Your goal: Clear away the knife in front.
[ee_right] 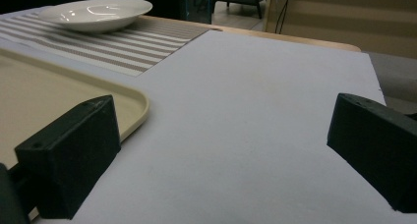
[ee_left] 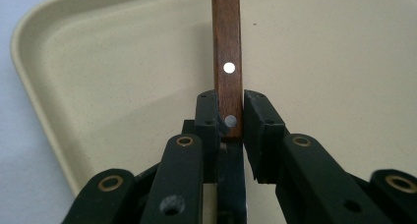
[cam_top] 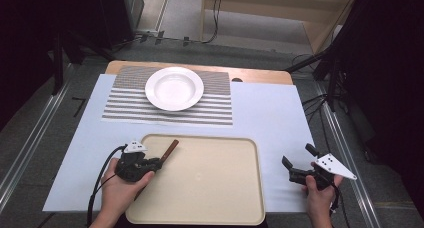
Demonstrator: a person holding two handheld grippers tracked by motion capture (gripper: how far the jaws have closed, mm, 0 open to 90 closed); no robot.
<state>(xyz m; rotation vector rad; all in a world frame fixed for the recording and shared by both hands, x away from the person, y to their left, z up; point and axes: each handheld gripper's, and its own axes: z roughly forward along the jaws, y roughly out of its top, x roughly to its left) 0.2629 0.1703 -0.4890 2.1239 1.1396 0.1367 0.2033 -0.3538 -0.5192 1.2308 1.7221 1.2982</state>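
Now my left gripper clamps a wooden handle over the tray; my right gripper is wide apart.

wooden handle top cut off

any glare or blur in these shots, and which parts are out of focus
High view: evenly lit table, dark surroundings, soft glare on the plate. Left gripper view: the wooden handle is sharp and its rivets flare white, while the near gripper base is soft. Right gripper view: the close jaws are blurred, the plate shows highlights, and the tray edge is fairly sharp.
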